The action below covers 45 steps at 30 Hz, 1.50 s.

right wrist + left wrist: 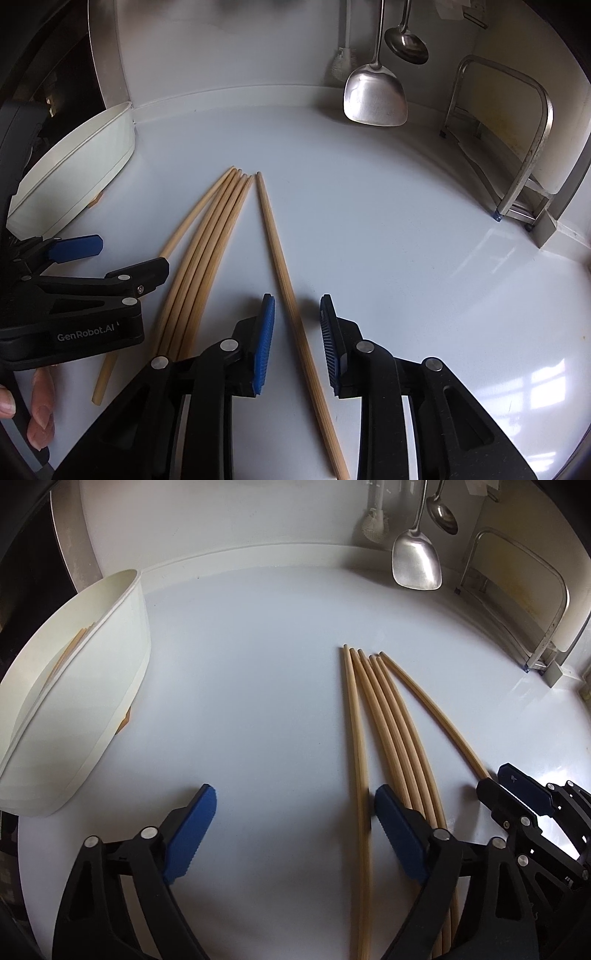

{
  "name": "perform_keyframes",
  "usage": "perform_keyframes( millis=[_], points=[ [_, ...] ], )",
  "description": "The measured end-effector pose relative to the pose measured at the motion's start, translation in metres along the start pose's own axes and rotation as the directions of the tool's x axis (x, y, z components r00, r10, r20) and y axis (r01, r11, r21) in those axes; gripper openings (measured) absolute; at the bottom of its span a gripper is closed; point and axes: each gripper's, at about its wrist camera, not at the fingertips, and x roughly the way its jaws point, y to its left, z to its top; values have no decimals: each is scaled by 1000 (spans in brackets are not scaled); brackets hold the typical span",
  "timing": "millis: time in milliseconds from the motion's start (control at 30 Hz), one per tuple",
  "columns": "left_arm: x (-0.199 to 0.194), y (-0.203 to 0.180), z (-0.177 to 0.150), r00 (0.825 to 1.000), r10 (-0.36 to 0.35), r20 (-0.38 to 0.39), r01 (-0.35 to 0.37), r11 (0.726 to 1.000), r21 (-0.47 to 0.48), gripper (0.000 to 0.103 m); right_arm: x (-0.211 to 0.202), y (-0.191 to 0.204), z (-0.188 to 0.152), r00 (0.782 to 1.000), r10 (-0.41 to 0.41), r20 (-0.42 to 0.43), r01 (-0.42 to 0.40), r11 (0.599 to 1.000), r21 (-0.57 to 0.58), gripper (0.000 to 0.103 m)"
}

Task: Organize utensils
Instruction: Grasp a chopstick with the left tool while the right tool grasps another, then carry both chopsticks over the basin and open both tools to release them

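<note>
six chopsticks (207, 243) lie fanned on the counter (369, 229), right of the white bin (92, 686), probably spread for single picks. right gripper (297, 343) straddles the rightmost stick, pads clear; left gripper (291, 834), gaping, straddles the leftmost stick, nothing held.
</note>
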Motion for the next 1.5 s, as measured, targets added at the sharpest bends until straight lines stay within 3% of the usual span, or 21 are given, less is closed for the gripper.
perform_keyframes(
  millis=[200, 333, 500, 733, 1000, 1300, 1500],
  points=[
    [-7, -9, -3, 999, -30, 20, 29, 999, 35, 35, 0, -1, 0, 1000, 4, -9, -4, 1000, 7, 24],
    [-10, -19, -6, 999, -47, 21, 45, 996, 84, 7, 0, 1, -1, 1000, -5, -12, 5, 1000, 3, 9],
    [-14, -16, -8, 997, -75, -33, 78, 994, 73, 7, 0, -2, 2, 999, 19, -41, -18, 999, 38, 6],
    [-24, 0, -4, 987, -124, -105, 125, 992, 5, 7, -21, -18, 8, 989, 134, -61, -122, 978, 172, 6],
    [-84, 17, 8, 995, -89, -50, 88, 996, -9, 7, -57, -8, 25, 983, 176, -48, -168, 976, 138, 6],
    [-130, 74, 22, 996, -84, 17, 84, 995, -49, 7, -79, 51, 68, 976, 216, -19, -214, 974, 80, 6],
    [-142, 149, 41, 998, -24, 61, 29, 996, -81, 7, -78, 115, 113, 972, 237, 11, -237, 970, 53, 6]
  ],
)
